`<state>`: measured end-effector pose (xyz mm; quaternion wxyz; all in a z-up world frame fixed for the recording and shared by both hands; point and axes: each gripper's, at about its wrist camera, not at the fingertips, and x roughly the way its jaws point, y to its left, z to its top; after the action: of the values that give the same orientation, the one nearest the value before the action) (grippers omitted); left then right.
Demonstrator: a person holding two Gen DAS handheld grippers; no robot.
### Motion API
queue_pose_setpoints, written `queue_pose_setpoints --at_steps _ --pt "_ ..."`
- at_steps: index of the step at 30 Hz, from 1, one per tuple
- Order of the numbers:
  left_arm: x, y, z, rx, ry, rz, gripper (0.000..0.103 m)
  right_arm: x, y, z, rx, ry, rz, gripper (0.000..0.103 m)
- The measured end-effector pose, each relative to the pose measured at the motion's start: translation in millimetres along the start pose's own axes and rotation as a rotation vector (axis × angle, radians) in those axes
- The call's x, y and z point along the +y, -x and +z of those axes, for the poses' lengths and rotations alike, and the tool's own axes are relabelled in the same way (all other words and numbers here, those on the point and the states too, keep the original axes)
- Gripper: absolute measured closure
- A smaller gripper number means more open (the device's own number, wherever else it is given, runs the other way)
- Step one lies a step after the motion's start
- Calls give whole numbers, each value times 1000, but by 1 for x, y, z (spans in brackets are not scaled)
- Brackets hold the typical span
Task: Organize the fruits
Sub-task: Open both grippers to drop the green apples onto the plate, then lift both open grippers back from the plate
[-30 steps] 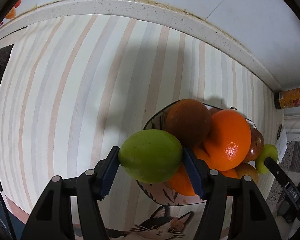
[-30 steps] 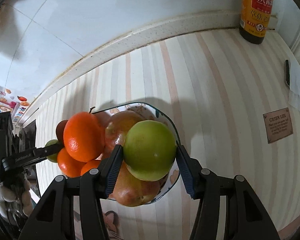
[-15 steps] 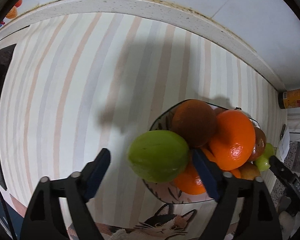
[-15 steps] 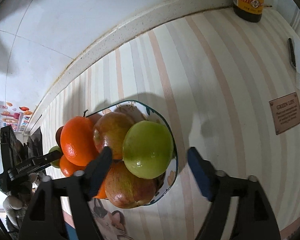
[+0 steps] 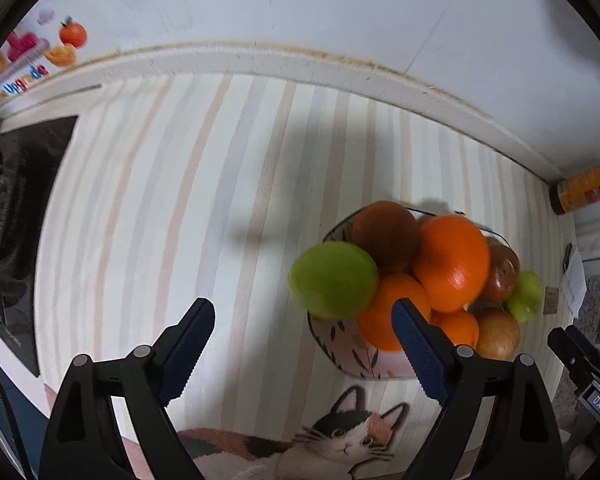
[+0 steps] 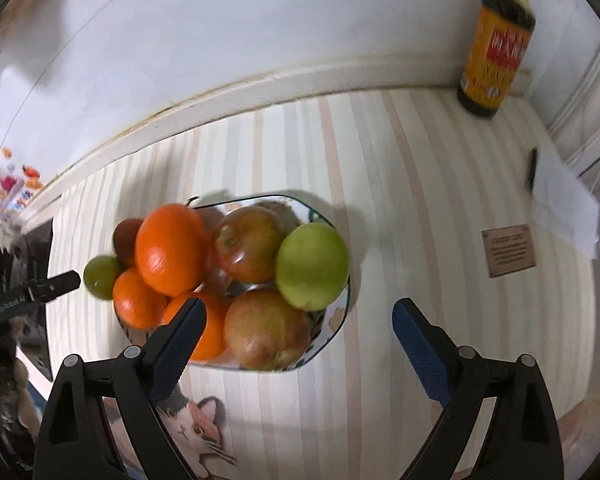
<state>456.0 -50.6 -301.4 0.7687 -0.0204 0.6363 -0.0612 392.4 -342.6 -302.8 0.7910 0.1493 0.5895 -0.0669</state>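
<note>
A patterned fruit bowl (image 6: pixel 340 312) on the striped counter is piled with oranges (image 6: pixel 170 250), reddish apples (image 6: pixel 250 244) and green apples. One green apple (image 5: pixel 334 278) rests on the bowl's left edge in the left wrist view. Another green apple (image 6: pixel 312 266) rests on the bowl's right side in the right wrist view. My left gripper (image 5: pixel 302 350) is open and empty, below and left of the bowl (image 5: pixel 356 354). My right gripper (image 6: pixel 296 346) is open and empty, below the bowl. The left gripper's finger (image 6: pixel 36 290) shows beside the bowl in the right wrist view.
A dark sauce bottle (image 6: pixel 496 44) stands by the back wall at the right, also in the left wrist view (image 5: pixel 584 194). A black stovetop (image 5: pixel 16 208) lies left. A white paper (image 6: pixel 560 200) and a brown label (image 6: pixel 508 250) lie right. A cat picture (image 5: pixel 340 436) is near the front edge.
Both grippers opened and let go of their green apples, which now rest on the bowl's pile. Both grippers have pulled back and up from the bowl.
</note>
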Motion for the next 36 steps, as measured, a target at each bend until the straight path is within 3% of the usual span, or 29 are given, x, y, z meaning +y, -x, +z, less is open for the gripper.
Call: queue_pose_setpoints --at_steps 17,27,36 --pt "-35 121 -115 -251 -123 27 12 39 121 -93 -160 70 -53 7" --pt "-34 181 -169 -341 -161 7 12 55 202 -146 -279 86 -54 7" --pt "-33 222 -202 -425 -189 8 12 59 249 -183 -343 71 -47 7"
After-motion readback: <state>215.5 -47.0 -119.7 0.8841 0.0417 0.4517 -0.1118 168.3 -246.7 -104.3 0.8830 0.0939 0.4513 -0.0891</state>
